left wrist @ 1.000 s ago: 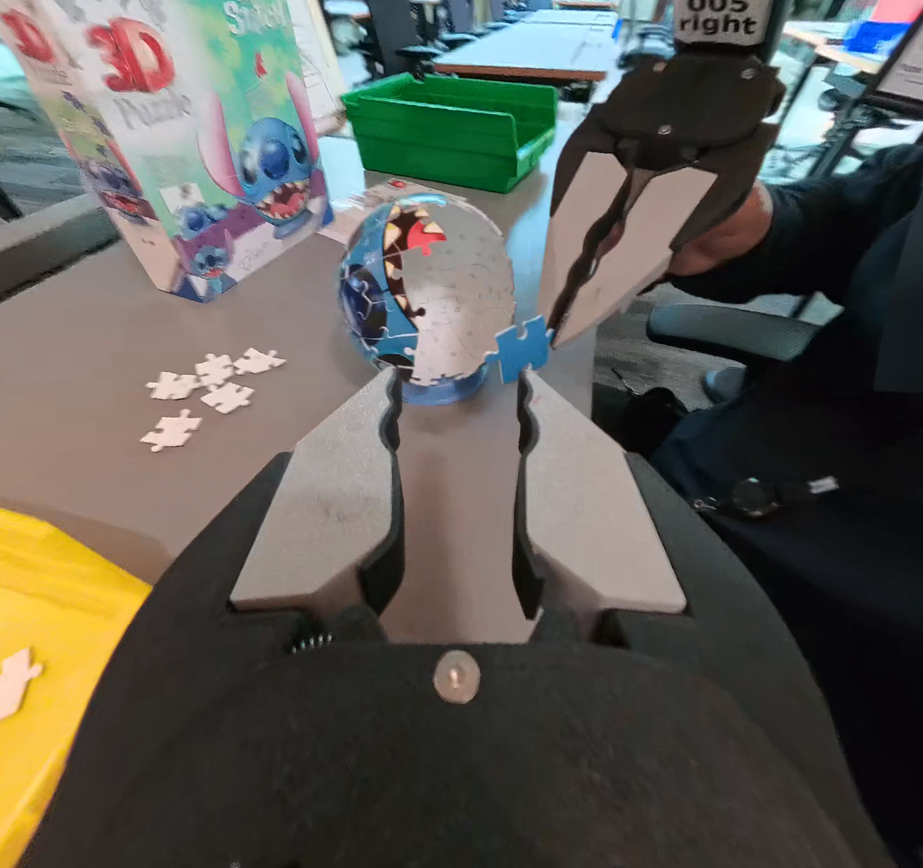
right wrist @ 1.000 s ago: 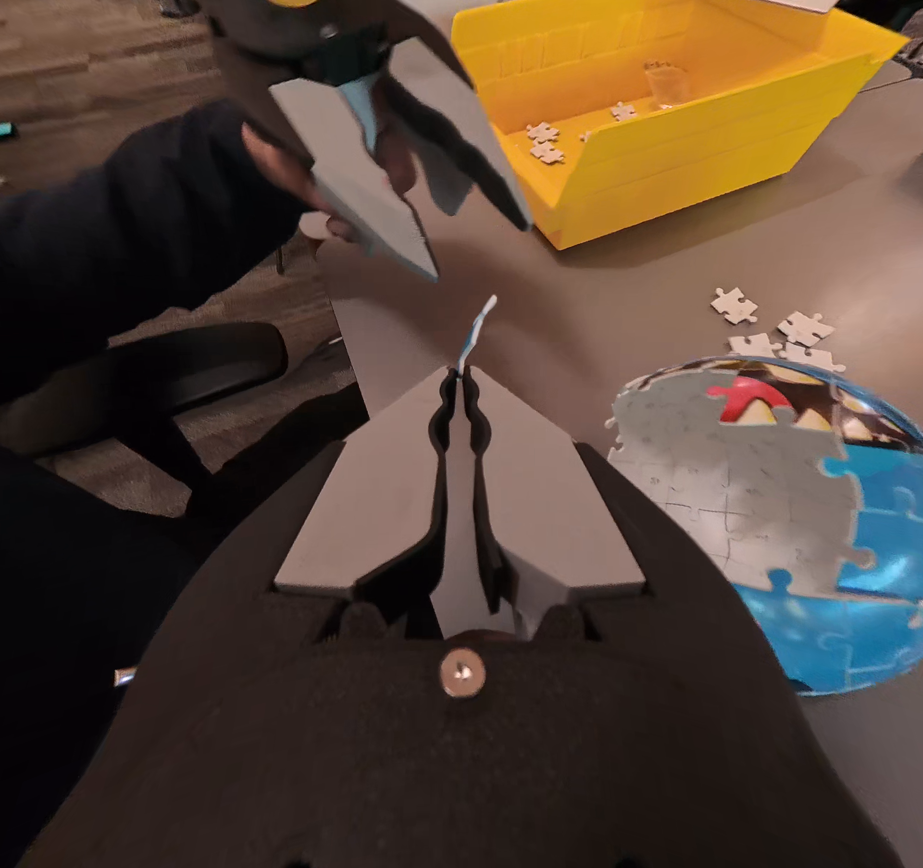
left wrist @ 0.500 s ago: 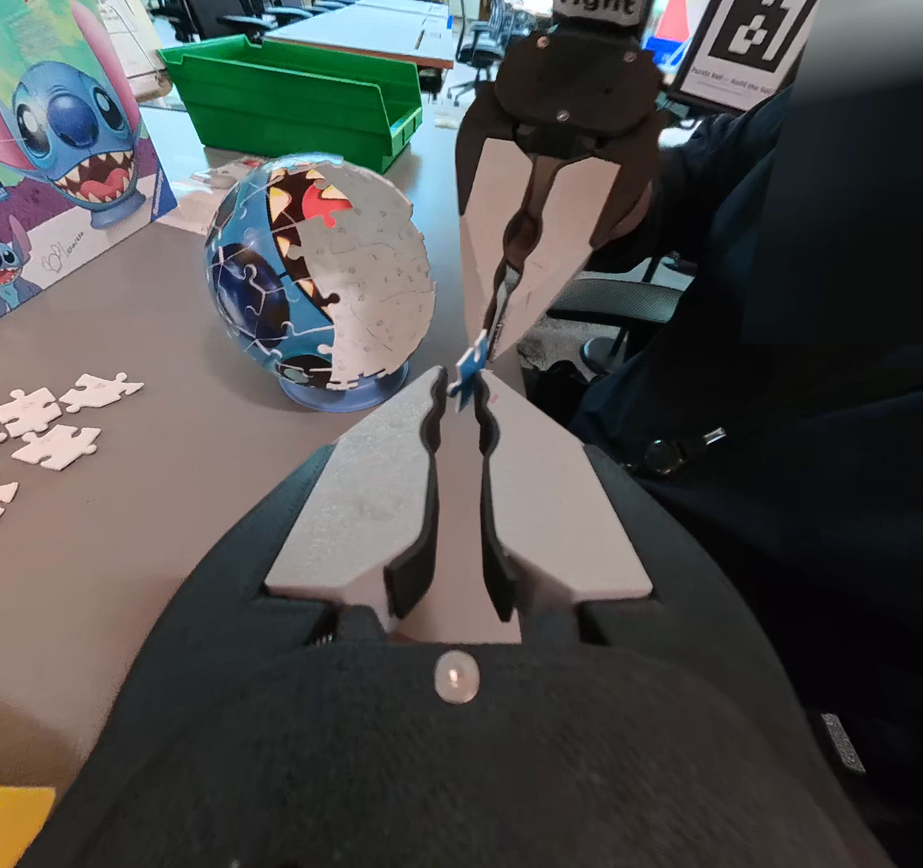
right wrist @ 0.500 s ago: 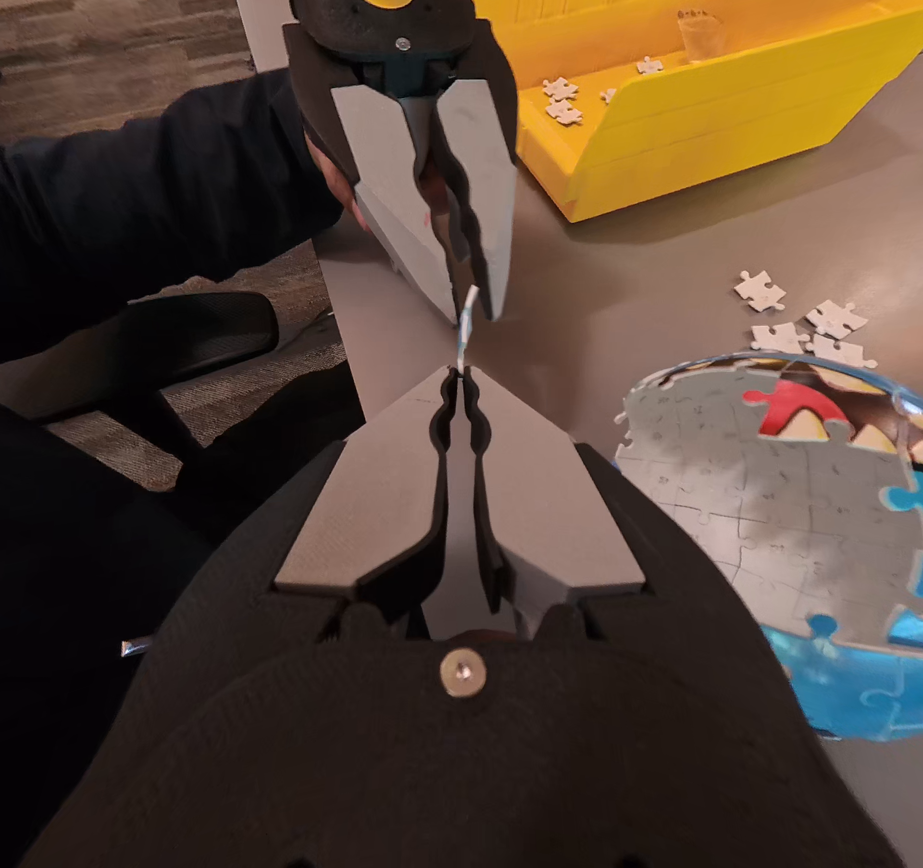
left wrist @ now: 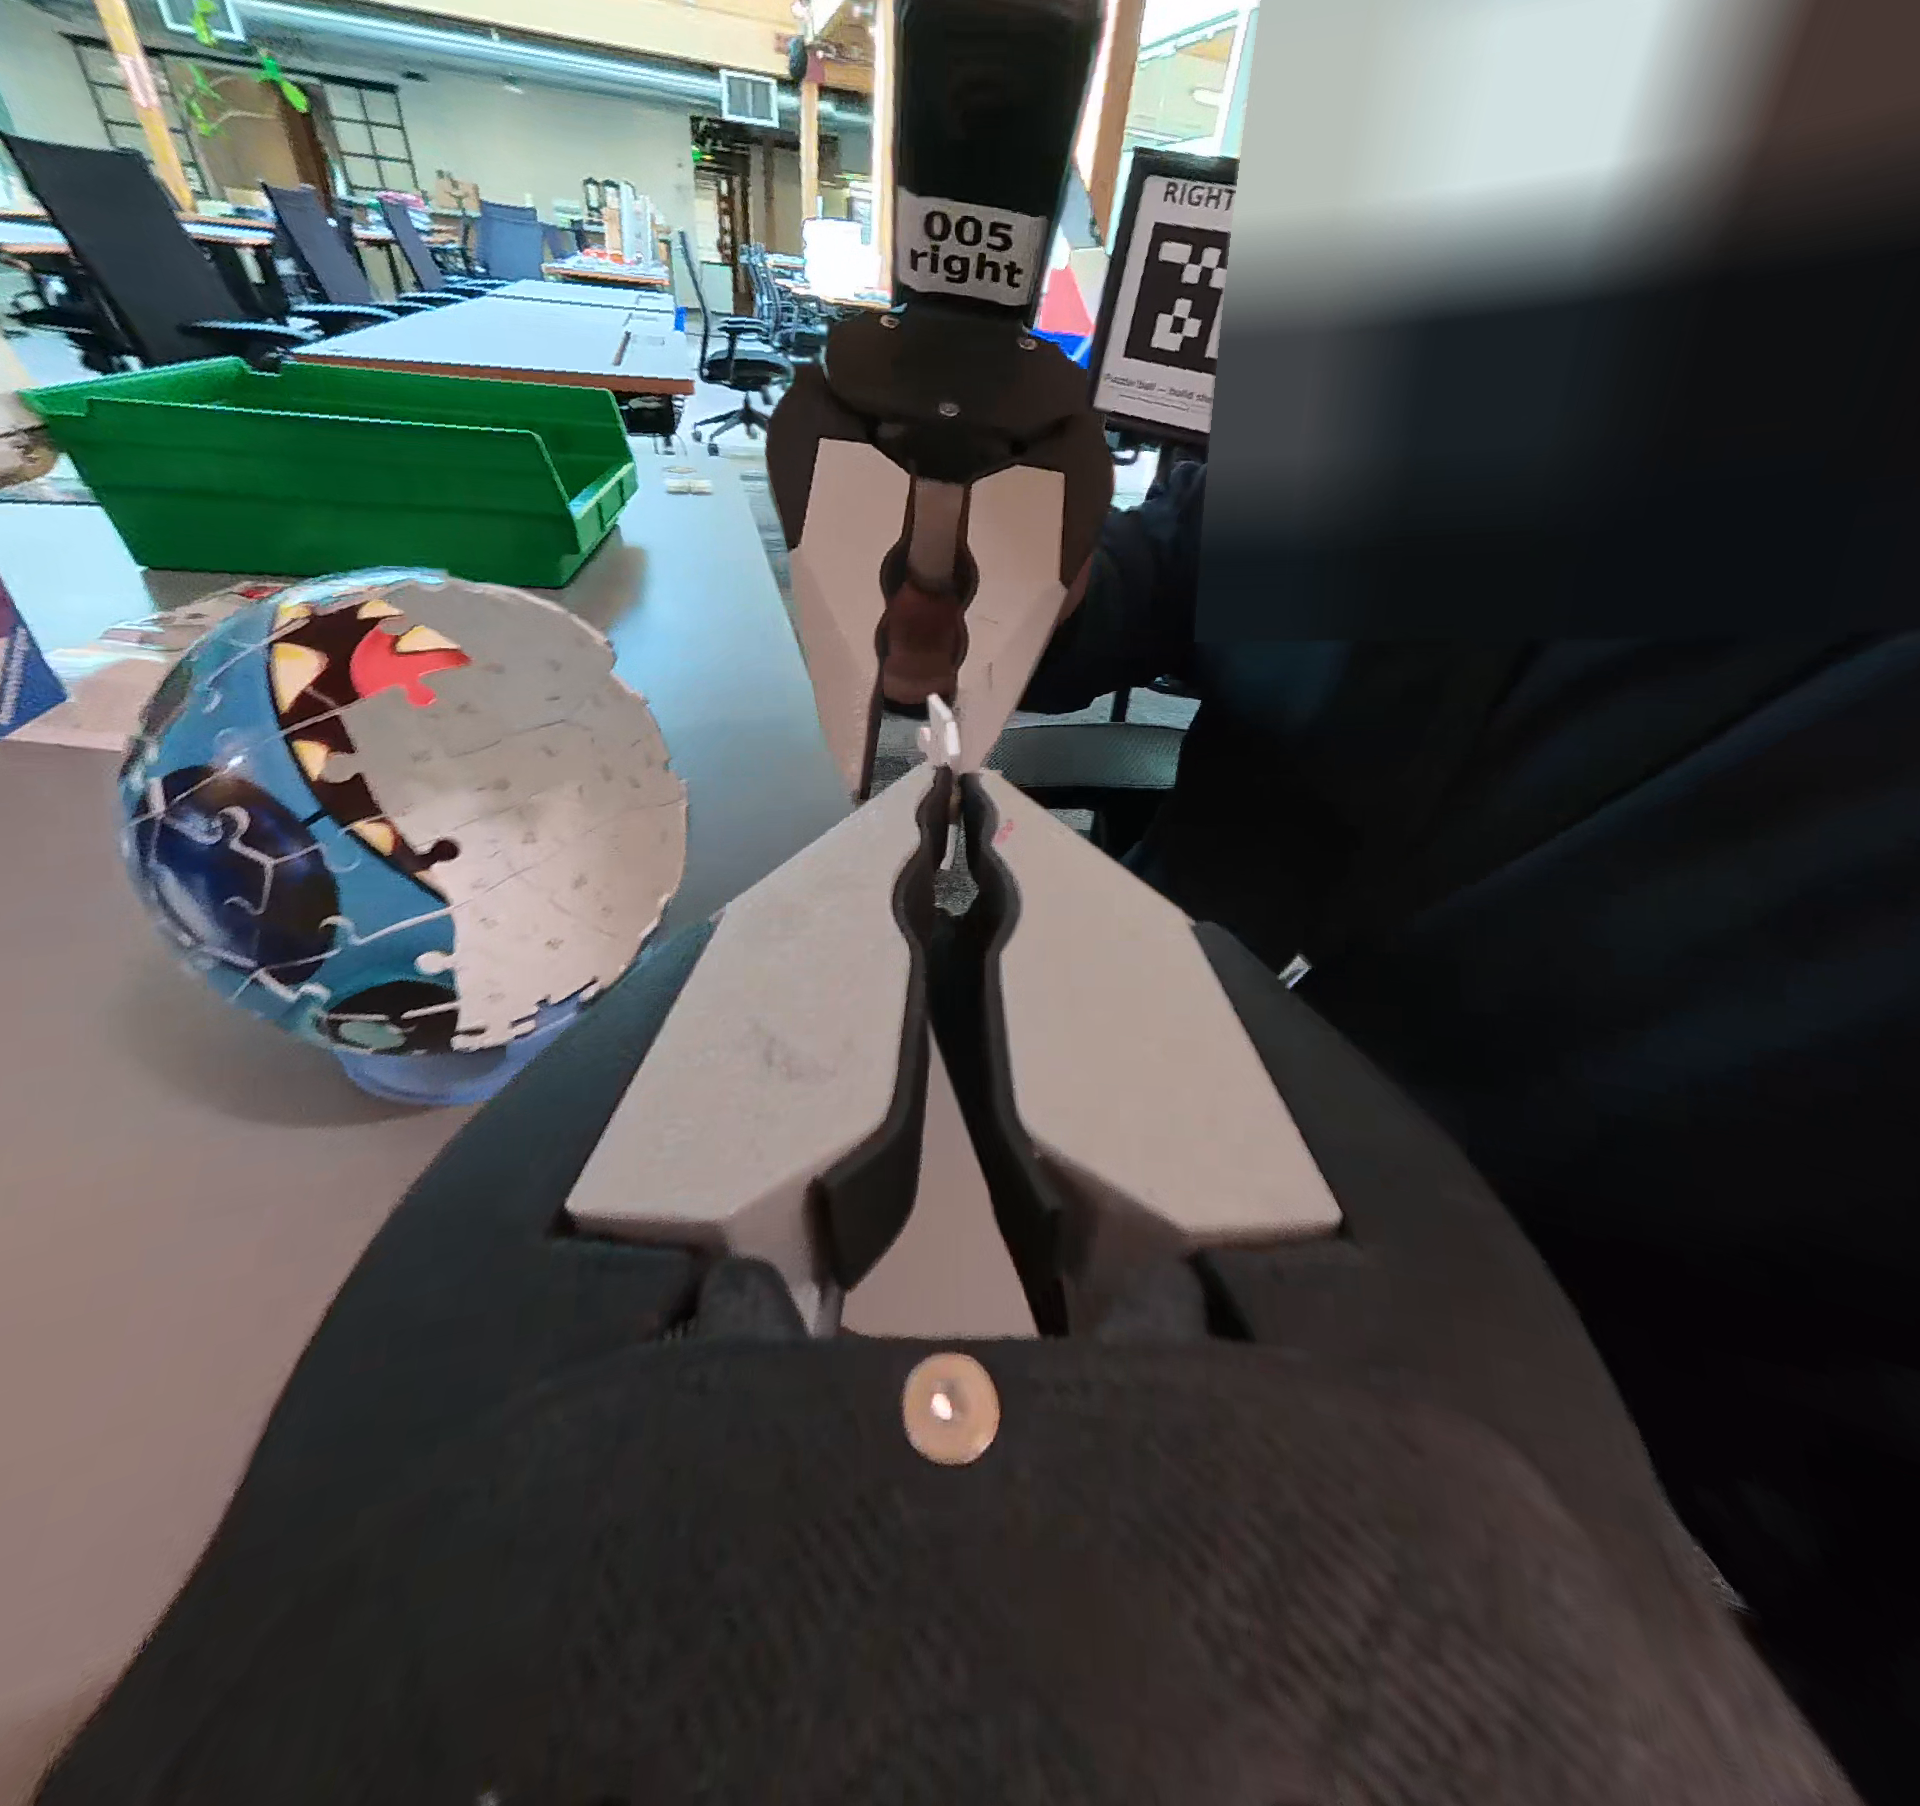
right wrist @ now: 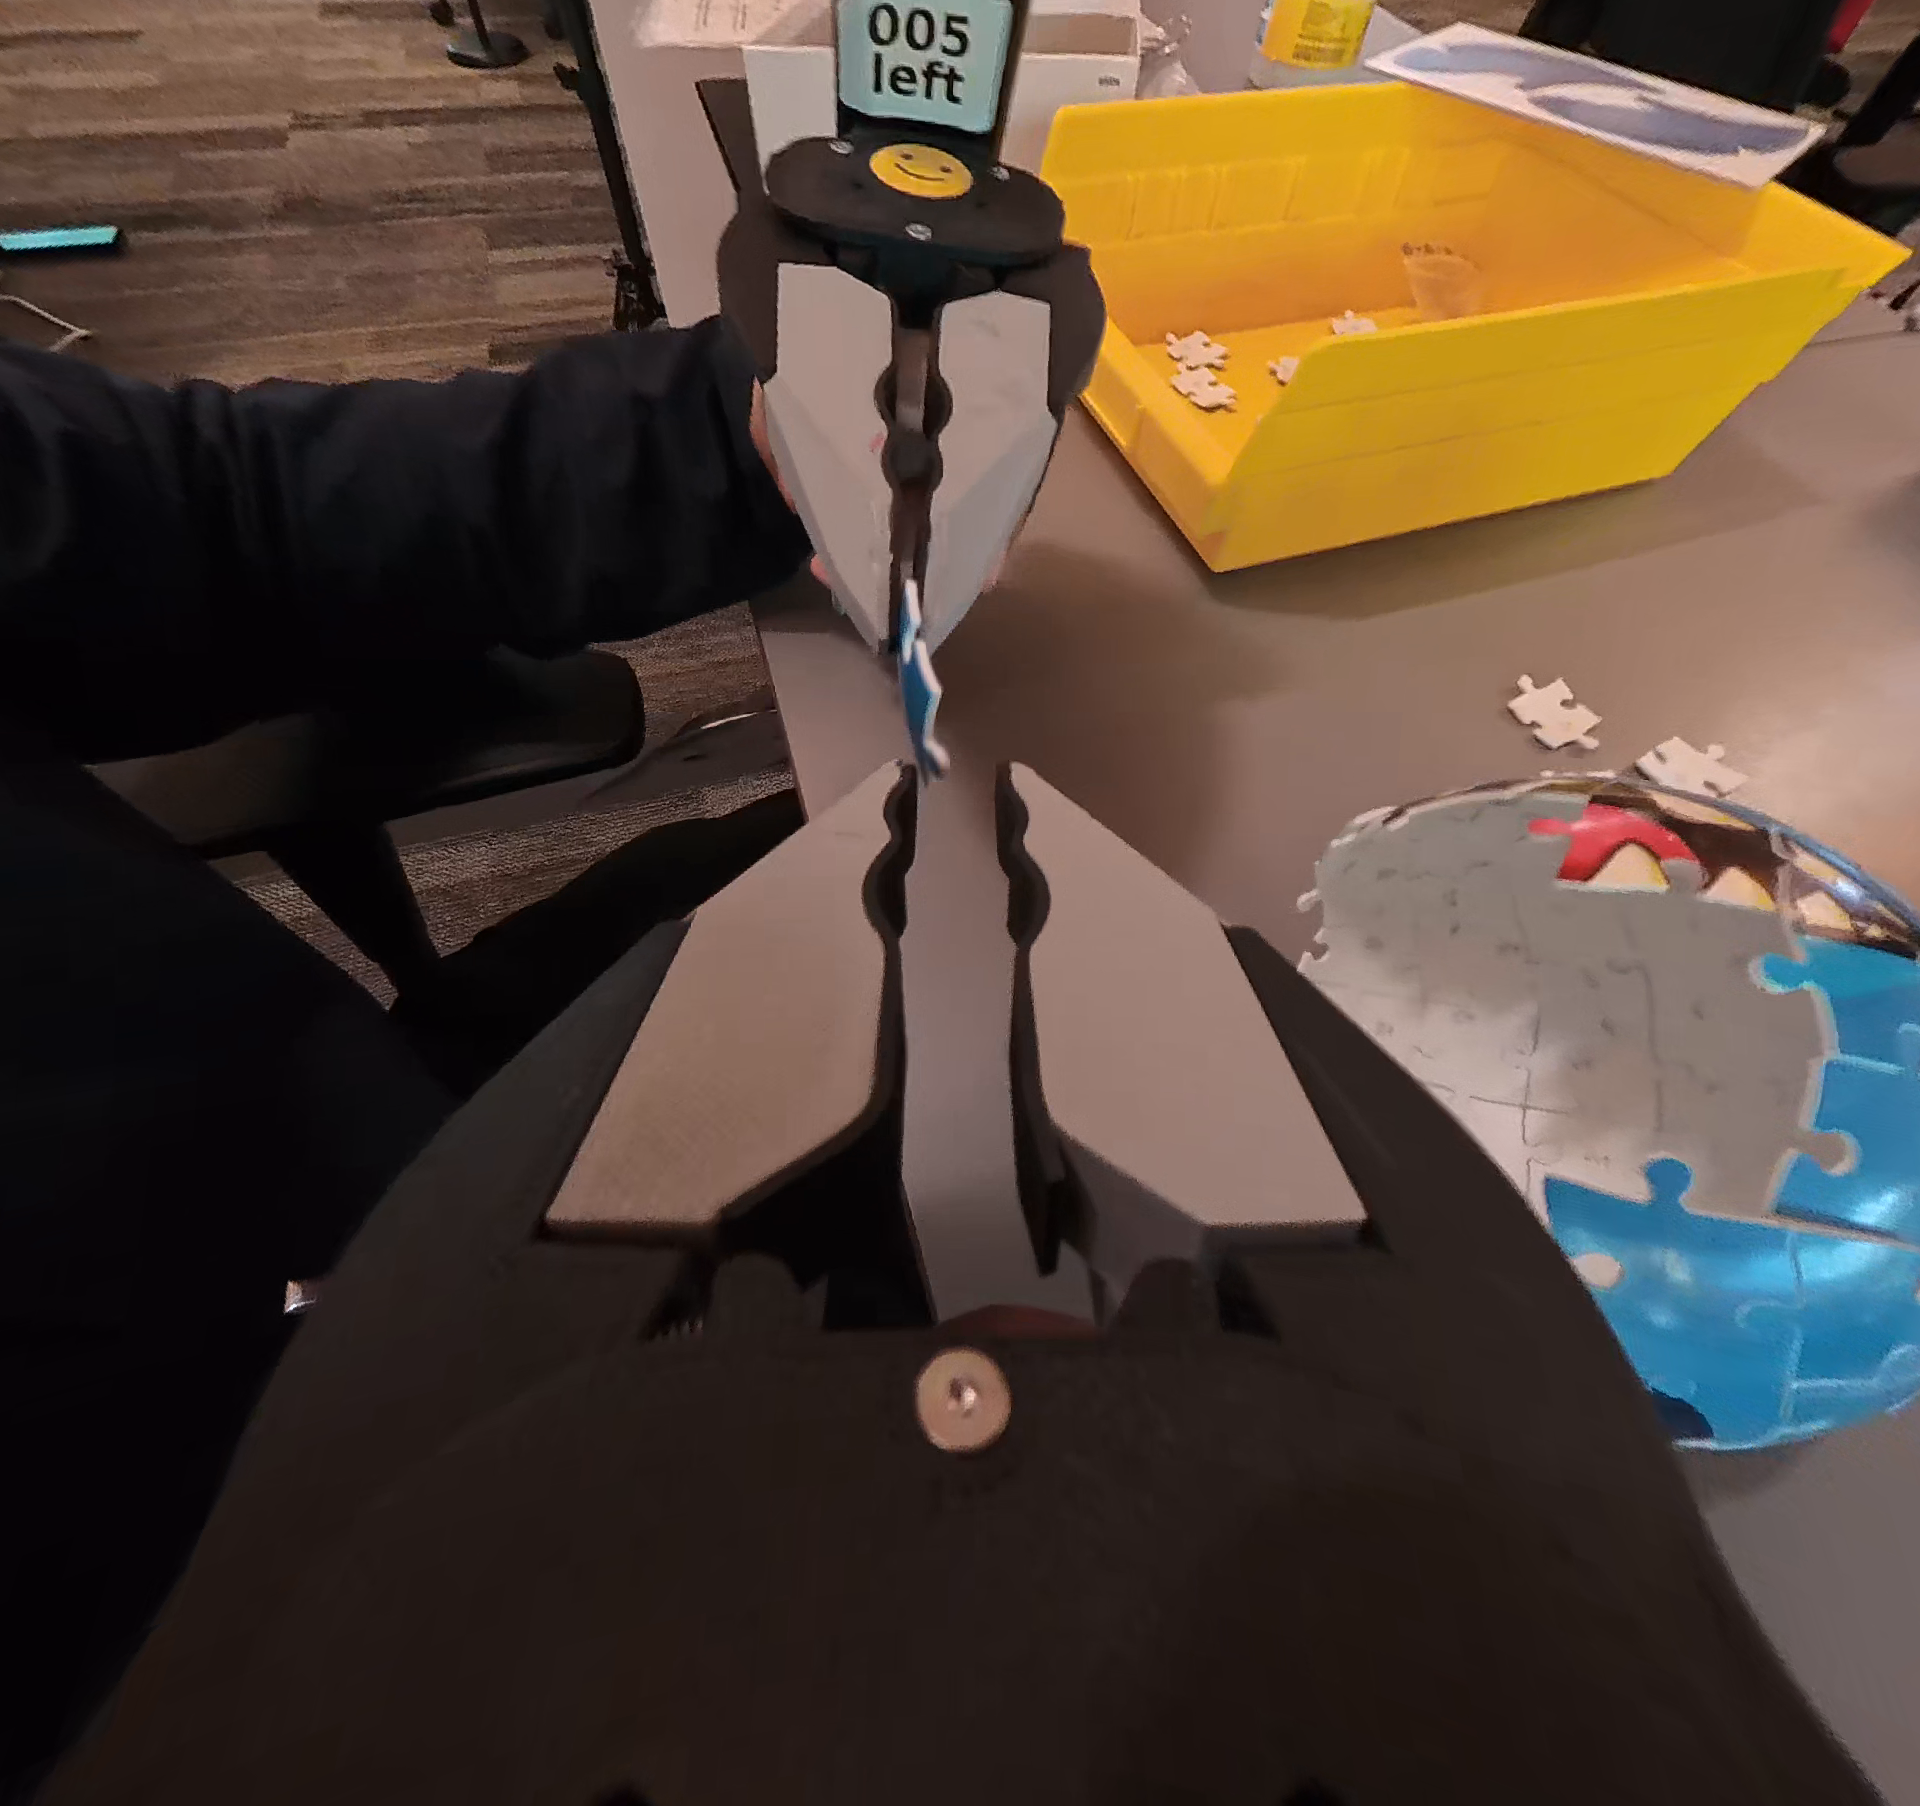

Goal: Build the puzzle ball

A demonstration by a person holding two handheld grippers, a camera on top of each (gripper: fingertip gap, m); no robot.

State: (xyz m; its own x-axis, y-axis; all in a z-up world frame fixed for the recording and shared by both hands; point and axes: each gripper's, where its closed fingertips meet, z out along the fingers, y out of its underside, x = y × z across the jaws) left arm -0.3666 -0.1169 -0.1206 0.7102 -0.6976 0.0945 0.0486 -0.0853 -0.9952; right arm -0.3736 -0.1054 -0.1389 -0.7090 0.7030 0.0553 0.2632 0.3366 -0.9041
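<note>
The partly built puzzle ball stands on a blue ring on the grey table, blue outside and grey inside; it also shows in the right wrist view. My left gripper is shut on a blue puzzle piece, held edge-on beside the ball at the table's edge. In the right wrist view the left gripper holds that piece pointing at my right gripper, which is open and empty, its left fingertip at the piece's lower end. The right gripper faces the left one tip to tip.
A yellow bin with several loose pieces stands behind the left gripper. A few white pieces lie on the table near the ball. A green bin sits behind the ball. A person's dark sleeve and an office chair are off the table edge. Less than 4 cm separates the two grippers' tips.
The blue piece has passed from my right gripper to my left. The left gripper closed on it and the right gripper opened. Both grippers now face each other tip to tip.
</note>
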